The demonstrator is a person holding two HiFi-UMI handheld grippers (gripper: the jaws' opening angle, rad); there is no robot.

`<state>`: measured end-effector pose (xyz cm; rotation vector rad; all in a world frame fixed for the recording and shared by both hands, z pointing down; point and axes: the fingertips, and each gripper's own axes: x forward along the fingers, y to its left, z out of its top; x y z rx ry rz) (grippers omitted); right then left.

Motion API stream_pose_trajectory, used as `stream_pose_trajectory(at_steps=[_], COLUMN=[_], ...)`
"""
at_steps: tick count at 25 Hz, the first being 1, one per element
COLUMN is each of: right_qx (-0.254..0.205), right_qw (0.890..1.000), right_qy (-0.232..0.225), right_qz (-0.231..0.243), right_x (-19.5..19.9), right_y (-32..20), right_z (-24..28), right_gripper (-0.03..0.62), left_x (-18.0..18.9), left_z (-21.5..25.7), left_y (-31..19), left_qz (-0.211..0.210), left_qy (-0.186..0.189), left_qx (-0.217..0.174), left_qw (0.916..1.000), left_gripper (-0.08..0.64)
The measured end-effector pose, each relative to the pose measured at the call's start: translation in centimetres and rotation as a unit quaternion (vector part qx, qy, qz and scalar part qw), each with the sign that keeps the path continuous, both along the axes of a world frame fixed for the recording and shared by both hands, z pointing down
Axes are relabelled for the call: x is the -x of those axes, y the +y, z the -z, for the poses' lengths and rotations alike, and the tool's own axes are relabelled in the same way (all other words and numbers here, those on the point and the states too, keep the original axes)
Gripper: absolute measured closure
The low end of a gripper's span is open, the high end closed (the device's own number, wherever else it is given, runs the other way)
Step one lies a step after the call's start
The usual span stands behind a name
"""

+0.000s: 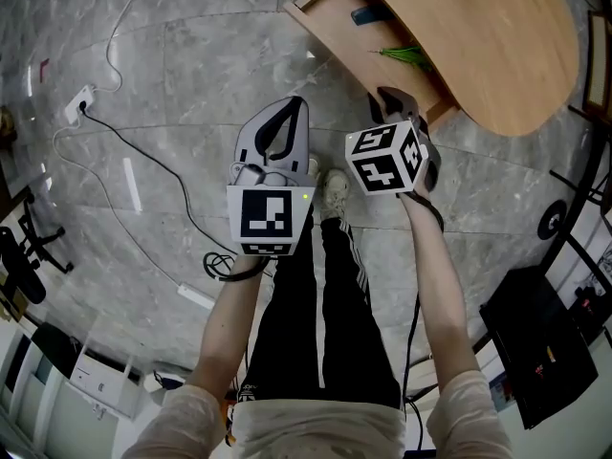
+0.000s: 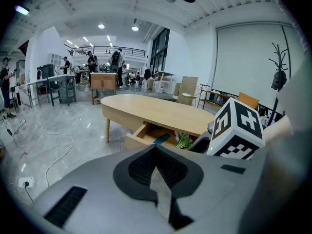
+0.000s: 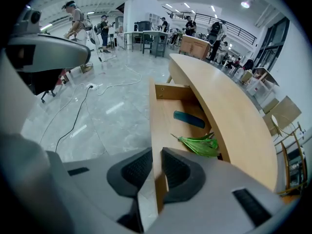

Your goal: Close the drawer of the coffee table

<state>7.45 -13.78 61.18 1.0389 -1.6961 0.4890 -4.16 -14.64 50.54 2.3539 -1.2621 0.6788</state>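
The coffee table (image 1: 488, 36) is light wood, and its drawer (image 1: 339, 36) stands pulled out at the top of the head view. In the drawer lie a dark blue flat object (image 3: 189, 119) and a green leafy bundle (image 3: 200, 145). My right gripper (image 1: 387, 96) is at the near end of the drawer's front panel (image 3: 157, 126). That thin panel runs between its two dark pads, which are shut on it. My left gripper (image 1: 287, 113) hangs over the floor left of the drawer, apart from it. Its jaws are shut with nothing between them.
A black cable (image 1: 143, 161) and a white power strip (image 1: 78, 103) lie on the grey stone floor at the left. My shoe (image 1: 332, 194) stands just short of the drawer. A black case (image 1: 540, 342) sits at the right. Workbenches and people (image 2: 90, 62) are far behind the table.
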Motion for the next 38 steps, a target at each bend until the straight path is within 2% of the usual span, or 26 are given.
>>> stream_pose_trajectory(at_steps=[6,11,15,17,19,20,21,23,26,29,31,34,38], right_qx=[-0.017,-0.031,-0.067,-0.095,-0.122,-0.137,-0.154,-0.173,-0.182,-0.197,-0.202,-0.209,-0.228], right_qw=[0.999,0.998,0.992,0.985,0.968,0.956,0.943,0.921,0.888,0.848,0.827,0.807,0.790], right_qy=[0.022,0.032,0.033,0.011,-0.038,-0.063,-0.085,-0.114,-0.125,-0.126,-0.119,-0.100,-0.096], right_qz=[-0.016,-0.051,-0.099,-0.146,-0.215,-0.251,-0.282,-0.330,-0.404,-0.475,-0.511,-0.543,-0.560], right_x=[-2.8,-5.1,-5.7,-5.8,-6.0,-6.1,-6.2,-6.1,-6.3,-7.1,-8.2,-10.0,-10.8], right_y=[-2.5,-4.4,-4.9,-4.9,-4.8,-4.7,-4.4,-3.0,0.1,1.8,2.6,3.1,2.5], right_z=[0.0,0.1,0.4,0.6,1.2,1.8,2.3,2.9,2.4,1.5,0.6,-0.2,-0.2], right_gripper=[0.522,0.517,0.506,0.499,0.497,0.495,0.532,0.538,0.586,0.586,0.586,0.586,0.586], left_x=[0.0,-0.6,-1.7,-2.5,-3.4,-3.8,-4.2,-4.9,-5.8,-6.3,-6.7,-7.0,-6.8], left_z=[-0.5,-0.8,-1.0,-1.1,-1.1,-1.0,-1.1,-1.2,-1.4,-1.6,-1.9,-2.3,-3.0], left_y=[-0.3,-0.5,-0.9,-1.0,-1.1,-1.1,-1.1,-0.9,-0.6,-0.6,0.0,0.7,0.6], left_qz=[0.001,-0.005,-0.009,-0.014,-0.022,-0.027,-0.033,-0.045,-0.056,-0.065,-0.073,-0.089,-0.111], left_qy=[-0.002,-0.003,0.002,0.007,0.012,0.014,0.014,0.016,0.024,0.024,0.020,0.019,0.006], left_qx=[0.003,0.006,0.008,0.010,0.012,0.012,0.012,0.014,0.022,0.020,0.023,0.036,0.039], left_qw=[1.0000,1.0000,0.9999,0.9998,0.9996,0.9995,0.9993,0.9988,0.9979,0.9974,0.9968,0.9952,0.9930], left_gripper=[0.552,0.552,0.552,0.551,0.551,0.552,0.552,0.551,0.552,0.551,0.551,0.551,0.551])
